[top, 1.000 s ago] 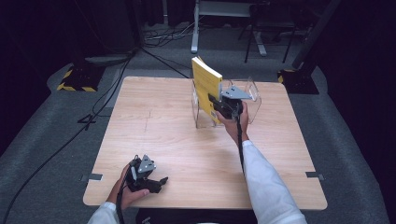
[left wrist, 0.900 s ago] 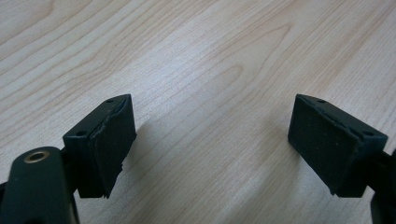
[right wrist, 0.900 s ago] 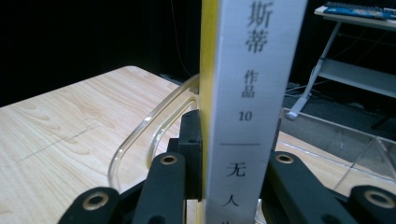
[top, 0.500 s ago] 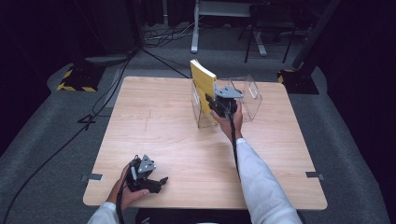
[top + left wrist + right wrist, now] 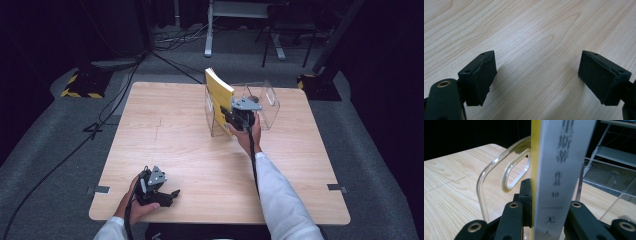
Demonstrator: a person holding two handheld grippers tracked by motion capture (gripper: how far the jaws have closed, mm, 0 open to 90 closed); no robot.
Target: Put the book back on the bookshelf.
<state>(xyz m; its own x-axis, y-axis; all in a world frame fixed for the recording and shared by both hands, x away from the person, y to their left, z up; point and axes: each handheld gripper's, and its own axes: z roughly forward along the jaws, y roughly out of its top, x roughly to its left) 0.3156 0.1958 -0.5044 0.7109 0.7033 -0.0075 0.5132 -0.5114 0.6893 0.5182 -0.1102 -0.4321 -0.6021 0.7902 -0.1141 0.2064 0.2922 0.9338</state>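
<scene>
A yellow book (image 5: pixel 218 97) with a white spine (image 5: pixel 559 177) stands upright inside a clear plastic holder (image 5: pixel 270 100) at the far middle of the wooden table (image 5: pixel 165 145). My right gripper (image 5: pixel 231 119) is shut on the book's spine edge, its black jaws pressing both covers. In the right gripper view the spine rises straight up between the jaws, and the holder's clear dividers (image 5: pixel 499 177) curve behind it on the left. My left gripper (image 5: pixel 170 195) rests at the table's near left edge, held by a hand. It stands open over bare wood, its pads (image 5: pixel 482 75) far apart.
Dark floor surrounds the table. A cable (image 5: pixel 65 155) runs across the floor on the left, beside a yellow-and-black block (image 5: pixel 82 82). A metal frame (image 5: pixel 240 20) stands beyond the far edge. Bare wood (image 5: pixel 200 160) lies between the two grippers.
My right gripper has sunk a little with the book, bringing it lower into the clear holder. The left gripper has stayed where it was.
</scene>
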